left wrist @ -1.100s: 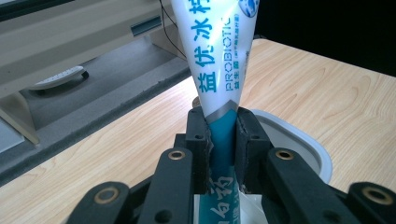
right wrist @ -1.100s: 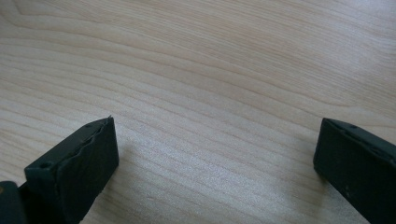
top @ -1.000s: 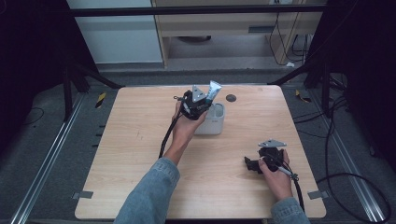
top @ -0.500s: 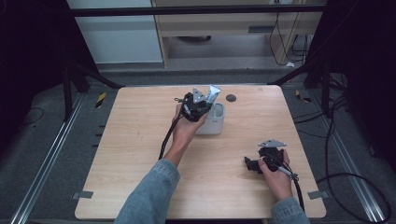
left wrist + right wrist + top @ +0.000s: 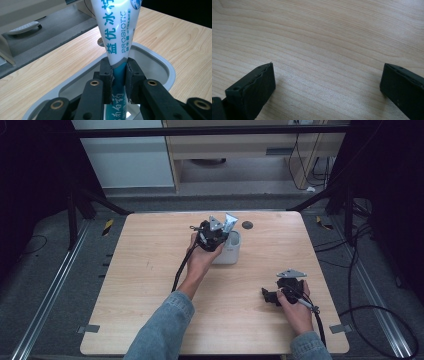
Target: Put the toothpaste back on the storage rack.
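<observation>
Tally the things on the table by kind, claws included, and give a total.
Toothpaste tubes: 1
White containers: 1
Dark round discs: 1
Claws, left and right: 2
Total: 5

Light wood table (image 5: 150, 270) on grey carpet floor (image 5: 45, 285). Metal floor rails (image 5: 42, 305) run along both sides. Pale cabinet (image 5: 130, 160) and beige desk (image 5: 240, 145) behind, dark crossbar (image 5: 200, 131) in front of them. Black cables (image 5: 370, 285) on floor at right. Sides dark, lighting dim and even.
</observation>
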`<state>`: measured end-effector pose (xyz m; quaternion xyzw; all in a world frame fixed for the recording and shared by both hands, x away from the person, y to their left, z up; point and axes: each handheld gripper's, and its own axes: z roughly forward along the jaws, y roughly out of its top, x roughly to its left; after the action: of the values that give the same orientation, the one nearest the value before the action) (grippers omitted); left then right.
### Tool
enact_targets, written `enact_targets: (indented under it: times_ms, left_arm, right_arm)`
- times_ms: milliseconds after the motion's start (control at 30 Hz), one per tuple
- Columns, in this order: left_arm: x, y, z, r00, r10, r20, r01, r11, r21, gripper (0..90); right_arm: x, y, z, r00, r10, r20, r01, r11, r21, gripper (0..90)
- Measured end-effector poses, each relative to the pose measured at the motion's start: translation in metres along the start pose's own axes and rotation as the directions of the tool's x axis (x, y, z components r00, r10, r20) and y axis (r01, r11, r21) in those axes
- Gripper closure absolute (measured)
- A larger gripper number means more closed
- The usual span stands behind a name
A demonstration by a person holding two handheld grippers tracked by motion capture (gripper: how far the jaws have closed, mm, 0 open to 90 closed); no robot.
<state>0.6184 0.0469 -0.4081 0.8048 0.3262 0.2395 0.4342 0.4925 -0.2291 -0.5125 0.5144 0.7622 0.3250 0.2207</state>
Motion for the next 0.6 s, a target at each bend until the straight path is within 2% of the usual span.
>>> enact_targets:
  times_ms: [267, 600]
  left_arm:
    - [0.0004, -0.0026, 0.0038, 0.9998, -0.012, -0.014, 0.012, 0.9992, 0.038, 77.3]
    - [0.0008, -0.0031, 0.0041, 0.9997, -0.021, -0.011, 0.021, 0.9989, 0.041, 76.9]
  right_arm:
    - [-0.0001, -0.0001, 0.0001, 1.0000, -0.001, 0.000, 0.001, 1.0000, -0.002, 0.4]
    - [-0.0001, 0.0000, 0.0002, 1.0000, -0.003, 0.000, 0.003, 1.0000, -0.002, 0.4]
